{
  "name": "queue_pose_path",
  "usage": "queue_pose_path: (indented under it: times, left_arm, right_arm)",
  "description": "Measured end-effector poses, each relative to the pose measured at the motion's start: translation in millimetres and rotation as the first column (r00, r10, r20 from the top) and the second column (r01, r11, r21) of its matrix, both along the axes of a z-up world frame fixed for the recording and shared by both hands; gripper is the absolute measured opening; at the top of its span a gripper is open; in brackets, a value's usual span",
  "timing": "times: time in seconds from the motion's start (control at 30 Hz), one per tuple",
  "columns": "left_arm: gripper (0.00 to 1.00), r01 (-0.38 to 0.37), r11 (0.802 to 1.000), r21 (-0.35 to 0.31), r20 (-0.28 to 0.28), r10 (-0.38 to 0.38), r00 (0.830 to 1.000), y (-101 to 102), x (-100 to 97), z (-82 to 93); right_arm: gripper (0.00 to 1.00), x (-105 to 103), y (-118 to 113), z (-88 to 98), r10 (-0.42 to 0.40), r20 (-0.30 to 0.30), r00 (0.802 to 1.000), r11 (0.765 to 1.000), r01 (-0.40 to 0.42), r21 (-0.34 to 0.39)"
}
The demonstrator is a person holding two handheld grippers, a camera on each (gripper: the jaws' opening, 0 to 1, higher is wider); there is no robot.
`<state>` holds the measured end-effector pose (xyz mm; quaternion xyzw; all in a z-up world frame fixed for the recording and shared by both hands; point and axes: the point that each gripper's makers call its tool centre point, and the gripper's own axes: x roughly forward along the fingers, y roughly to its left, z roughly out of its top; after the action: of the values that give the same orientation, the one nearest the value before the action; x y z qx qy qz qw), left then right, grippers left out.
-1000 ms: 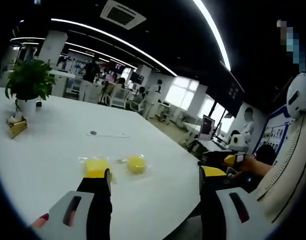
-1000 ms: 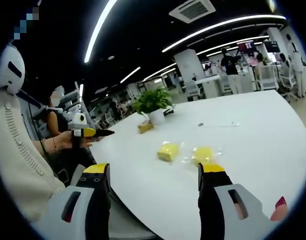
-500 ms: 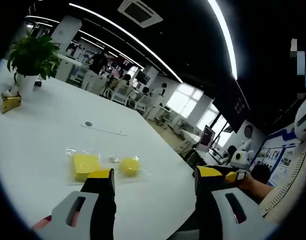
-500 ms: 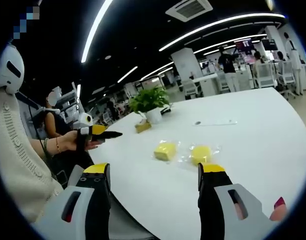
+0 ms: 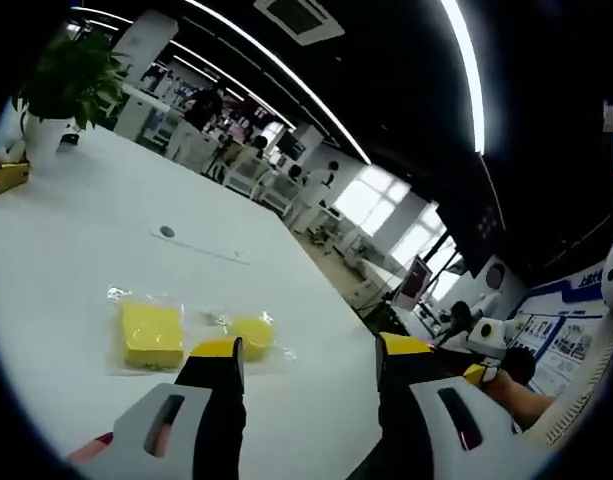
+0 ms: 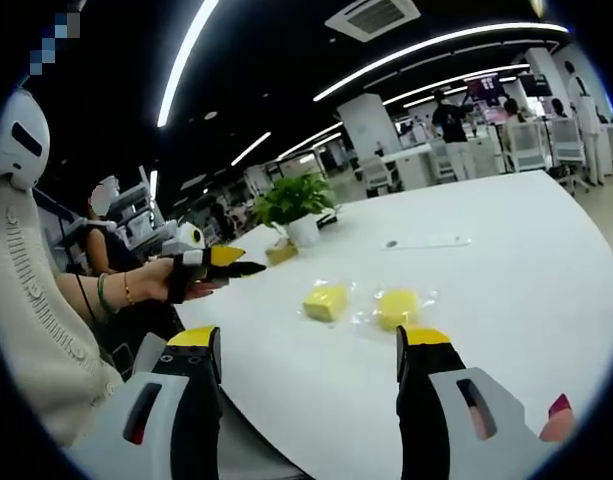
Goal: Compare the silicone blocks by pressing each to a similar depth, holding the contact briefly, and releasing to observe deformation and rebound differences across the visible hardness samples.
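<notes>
I see my left gripper and right gripper both spread, holding nothing. On the white table, a square yellow block and round yellow block lie side by side in clear wrappers at 12 o'clock from the right gripper.

The desk is looking white, smooth and a little shiny. On the desk, the square yellow block and the round yellow block are looking soft and matt, and each is sitting in clear, crinkly, shiny plastic wrap. The left gripper and the right gripper are showing hard black plastic with yellow tips and smooth grey shells. Beside the desk, a person's sleeve is looking like cream knitted cloth.
</notes>
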<state>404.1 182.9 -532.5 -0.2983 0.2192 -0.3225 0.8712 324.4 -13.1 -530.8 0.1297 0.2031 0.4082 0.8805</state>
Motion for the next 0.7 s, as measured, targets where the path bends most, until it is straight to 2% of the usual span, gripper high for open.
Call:
queue_pose_path:
  times: [0.1,0.4,0.7]
  left_arm:
    - [0.51,0.003,1.0,0.025,0.001,-0.003,1.0,-4,8.2,-3.8]
    - [0.55,0.024,0.999,0.035,-0.024,-0.023,0.999,-17,31.0,-17.4]
    - [0.58,0.041,0.996,0.074,-0.064,-0.036,0.997,-23,60.1,-42.8]
  right_arm:
    - [0.66,0,0,-3.1,0.001,-0.007,1.0,1.0,-0.001,-0.005]
    - [0.66,6,-5,-9.1,-0.011,-0.022,1.0,1.0,0.011,-0.001]
    - [0.66,20,-16,-16.0,-0.027,-0.042,0.999,1.0,0.027,-0.009]
